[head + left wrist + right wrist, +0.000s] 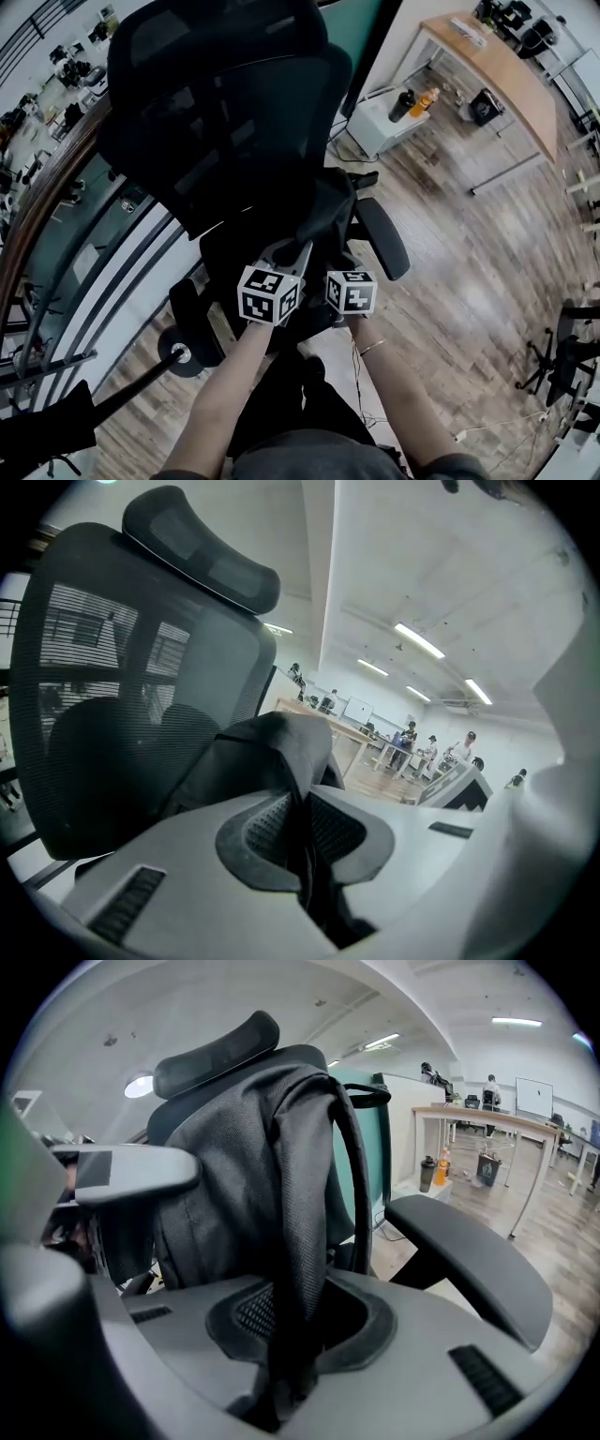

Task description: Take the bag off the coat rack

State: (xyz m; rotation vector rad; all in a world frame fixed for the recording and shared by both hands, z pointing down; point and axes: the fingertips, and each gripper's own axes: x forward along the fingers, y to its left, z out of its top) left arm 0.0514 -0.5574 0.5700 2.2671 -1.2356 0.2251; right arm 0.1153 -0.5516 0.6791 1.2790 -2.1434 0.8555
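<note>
Gripping a fold of the dark bag (234, 1166) with the left gripper (305, 855), jaws almost together. Pinching its mesh strap (302, 1232) with the right gripper (295, 1335), jaws slightly apart. Standing before the office chair (216, 84) backrest, over the seat; contents unseen.

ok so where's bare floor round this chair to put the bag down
Bare wood floor lies right of the office chair and its armrest, stretching toward the white cabinet and long table. The left is crowded: a railing runs close beside the chair. The bag hangs over the seat.
</note>
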